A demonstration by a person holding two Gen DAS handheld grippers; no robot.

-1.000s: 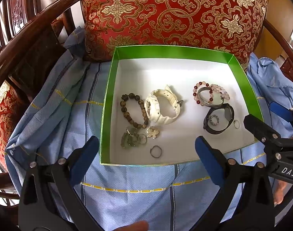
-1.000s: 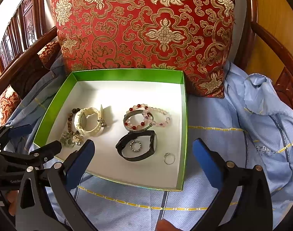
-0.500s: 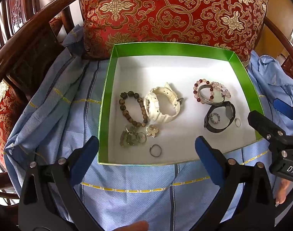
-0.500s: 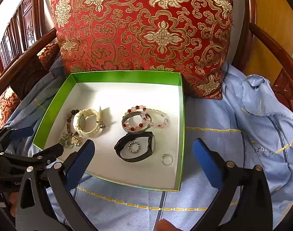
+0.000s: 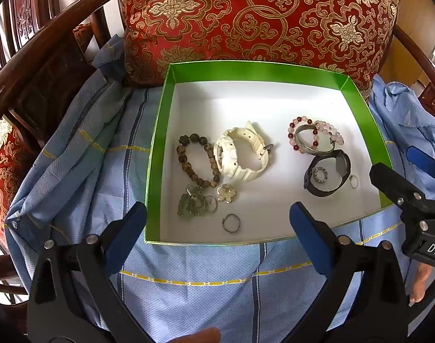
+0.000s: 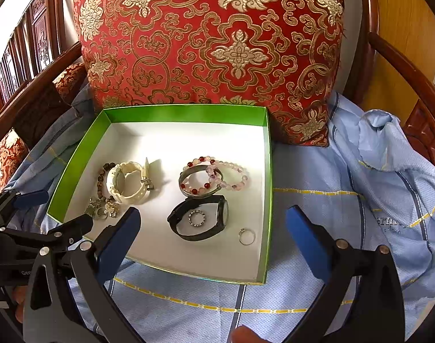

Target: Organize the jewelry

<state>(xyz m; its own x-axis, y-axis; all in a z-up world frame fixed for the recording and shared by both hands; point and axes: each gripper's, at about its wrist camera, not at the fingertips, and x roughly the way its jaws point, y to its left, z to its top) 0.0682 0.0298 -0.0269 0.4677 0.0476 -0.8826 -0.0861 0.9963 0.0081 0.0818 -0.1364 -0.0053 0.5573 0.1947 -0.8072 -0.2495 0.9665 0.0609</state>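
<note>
A green box (image 5: 156, 154) with a white floor (image 6: 186, 134) holds the jewelry. In it lie a white watch (image 5: 240, 154) (image 6: 129, 183), a brown bead bracelet (image 5: 196, 161), green stone charms (image 5: 190, 204), a flower brooch (image 5: 226, 193), a dark ring (image 5: 231, 223), red and pink bead bracelets with a silver bangle (image 5: 314, 138) (image 6: 214, 175), a black watch (image 5: 327, 173) (image 6: 201, 221) around a small sparkly ring (image 6: 197, 218), and a silver ring (image 6: 247, 236). My left gripper (image 5: 217, 237) is open and empty at the box's near edge. My right gripper (image 6: 211, 240) is open and empty over the near right of the box.
The box sits on a blue cloth (image 5: 206, 291) over a wooden chair seat. A red and gold cushion (image 6: 217, 37) stands right behind the box. Dark wooden armrests (image 5: 46, 57) (image 6: 403, 68) rise at both sides. Crumpled cloth (image 6: 389, 154) lies to the right.
Both grippers have drawn back slightly from the box and stay open. The jewelry has not moved.
</note>
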